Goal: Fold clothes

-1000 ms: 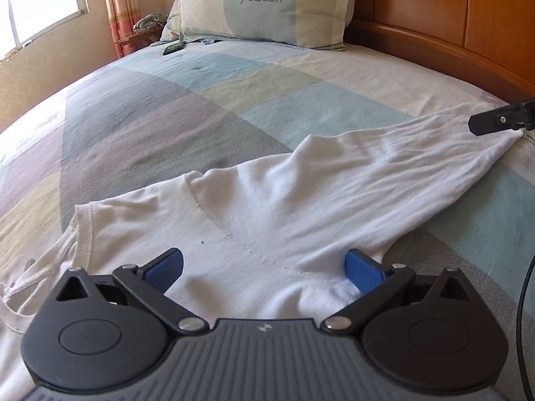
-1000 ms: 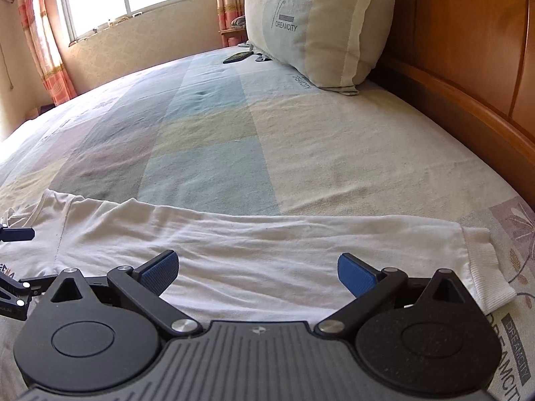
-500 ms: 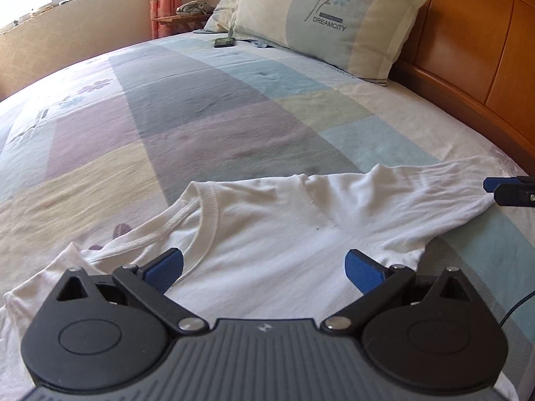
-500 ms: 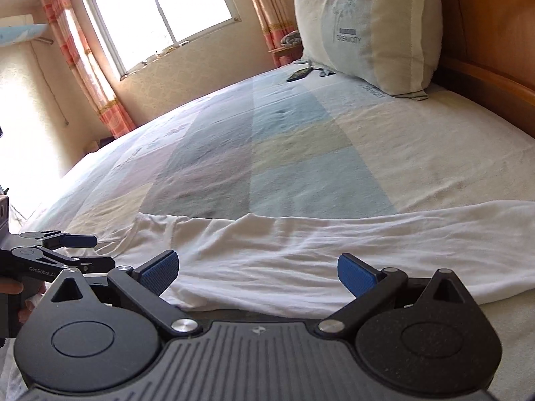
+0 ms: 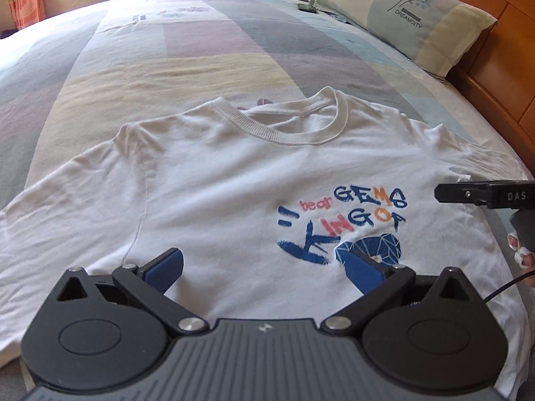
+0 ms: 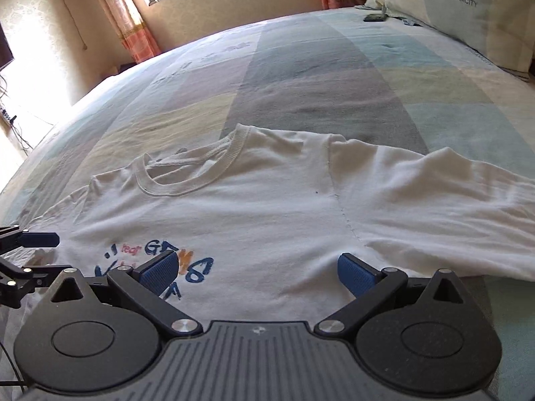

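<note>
From the left wrist view, the left gripper hovers with its jaws spread wide and nothing between them, just over the chest of a white long-sleeved T-shirt lying face-up on the patchwork bedspread. The printed lettering sits just ahead of the right-hand pad. The cloth looks thin, light and limp, so it should drape and wrinkle rather than hold a crease; a pinch at a seam, shoulder or cuff would likely grip better than flat fabric. The ribbed collar lies straight ahead. The right gripper pokes in from the right edge, near the shirt's side.

From the right wrist view, the right gripper is likewise wide open and empty above the shirt. A sleeve stretches away to the right. Beyond the collar the bed lies open; a pillow sits far ahead-right.
</note>
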`<action>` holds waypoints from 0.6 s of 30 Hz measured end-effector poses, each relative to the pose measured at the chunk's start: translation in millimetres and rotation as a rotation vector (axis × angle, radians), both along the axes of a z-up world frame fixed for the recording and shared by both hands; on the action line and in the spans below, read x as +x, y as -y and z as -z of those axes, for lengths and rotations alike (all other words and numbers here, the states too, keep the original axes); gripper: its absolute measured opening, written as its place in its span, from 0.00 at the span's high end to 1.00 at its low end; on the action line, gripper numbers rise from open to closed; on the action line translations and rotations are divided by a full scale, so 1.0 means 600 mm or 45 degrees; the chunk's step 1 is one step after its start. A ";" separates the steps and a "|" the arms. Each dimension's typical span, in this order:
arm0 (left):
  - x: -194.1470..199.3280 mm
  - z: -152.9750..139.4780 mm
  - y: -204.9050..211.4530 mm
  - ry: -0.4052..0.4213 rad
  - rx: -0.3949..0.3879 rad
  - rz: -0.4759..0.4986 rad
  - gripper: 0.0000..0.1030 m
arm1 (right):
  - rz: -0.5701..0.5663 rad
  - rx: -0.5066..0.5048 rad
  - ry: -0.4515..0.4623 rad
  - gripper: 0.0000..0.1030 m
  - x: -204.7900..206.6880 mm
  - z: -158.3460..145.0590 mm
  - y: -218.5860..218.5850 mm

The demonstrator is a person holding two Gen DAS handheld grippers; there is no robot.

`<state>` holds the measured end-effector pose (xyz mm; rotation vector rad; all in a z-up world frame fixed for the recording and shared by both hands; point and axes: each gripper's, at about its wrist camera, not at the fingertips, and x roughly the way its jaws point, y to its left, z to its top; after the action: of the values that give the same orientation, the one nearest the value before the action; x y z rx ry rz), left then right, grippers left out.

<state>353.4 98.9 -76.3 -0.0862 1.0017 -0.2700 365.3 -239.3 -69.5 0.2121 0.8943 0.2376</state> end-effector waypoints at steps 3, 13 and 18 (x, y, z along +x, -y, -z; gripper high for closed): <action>-0.019 -0.001 -0.012 0.027 -0.041 0.027 0.01 | 0.062 -0.002 -0.052 0.00 -0.036 -0.006 0.005; 0.122 -0.085 -0.012 0.179 -0.438 0.053 0.01 | -0.028 -0.288 -0.189 0.00 -0.127 0.015 -0.081; 0.244 -0.054 0.016 -0.026 -0.691 0.017 0.01 | -0.021 -0.291 -0.214 0.00 -0.124 0.015 -0.081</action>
<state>499.8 89.3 -44.0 -0.5758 0.9273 -0.5490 291.2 -190.5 -78.4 0.0119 1.0820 0.1325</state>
